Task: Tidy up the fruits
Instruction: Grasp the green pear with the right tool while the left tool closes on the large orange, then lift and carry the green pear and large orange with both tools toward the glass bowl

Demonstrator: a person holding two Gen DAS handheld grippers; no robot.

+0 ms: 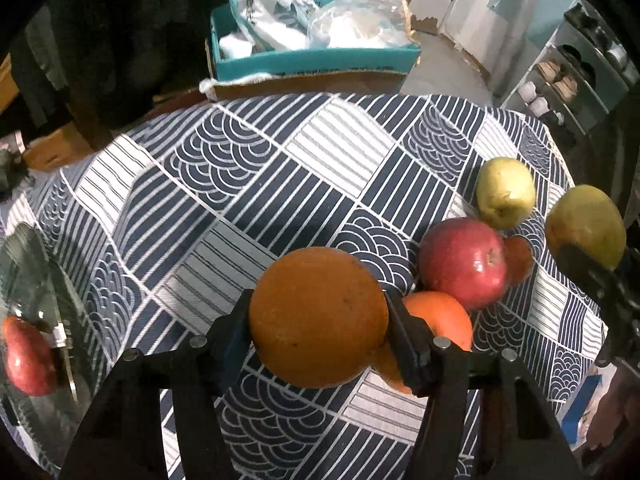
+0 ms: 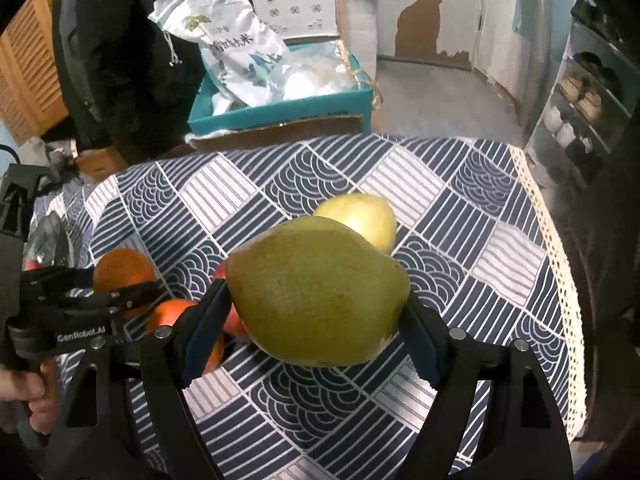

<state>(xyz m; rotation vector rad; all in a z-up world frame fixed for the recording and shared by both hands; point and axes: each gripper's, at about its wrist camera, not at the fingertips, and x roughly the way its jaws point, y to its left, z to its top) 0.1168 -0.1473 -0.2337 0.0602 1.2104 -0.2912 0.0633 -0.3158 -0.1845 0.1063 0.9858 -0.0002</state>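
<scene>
Left gripper: jaws are clamped on an orange, one pad pressed to each side; the fruit is held clear of the cloth.
Right gripper: jaws are spread wide and closed on a green pear, which is gripped at both flanks above the worktop.
Loose fruit: a red apple, a yellow pear and a second orange are seen lying together on the patterned tablecloth, just beside the held orange.
Far left: another red fruit is seen in a clear glass dish at the worktop edge.
Behind: a teal box filled with bags is seen past the worktop.
</scene>
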